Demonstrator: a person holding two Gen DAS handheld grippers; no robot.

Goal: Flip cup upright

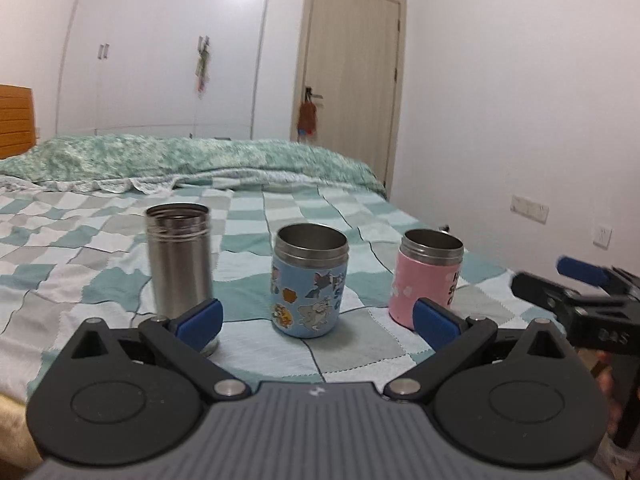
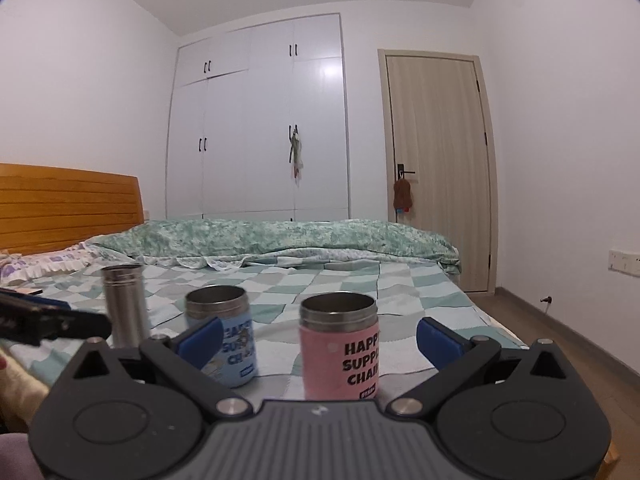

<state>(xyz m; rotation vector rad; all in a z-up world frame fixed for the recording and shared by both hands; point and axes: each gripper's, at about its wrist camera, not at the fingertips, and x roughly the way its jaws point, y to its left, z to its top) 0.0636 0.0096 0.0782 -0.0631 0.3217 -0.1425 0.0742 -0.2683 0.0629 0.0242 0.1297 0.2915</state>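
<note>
Three cups stand upright, mouths up, on the checkered bedspread (image 1: 360, 356). A plain steel cup (image 1: 179, 262) is on the left, a blue cartoon cup (image 1: 309, 282) in the middle, a pink cup (image 1: 428, 276) on the right. My left gripper (image 1: 318, 320) is open and empty, just in front of the blue cup. My right gripper (image 2: 320, 340) is open and empty, with the pink cup (image 2: 340, 346) just ahead between its fingers. The blue cup (image 2: 224, 336) and steel cup (image 2: 125, 306) lie to its left. The right gripper also shows at the right edge of the left wrist view (image 1: 576, 292).
A rumpled green quilt (image 1: 192, 160) lies across the far side of the bed. A wooden headboard (image 2: 68, 206) is at the left. White wardrobes (image 2: 260, 120) and a closed door (image 2: 438, 168) stand behind. The bed edge drops to wooden floor (image 2: 560, 332) on the right.
</note>
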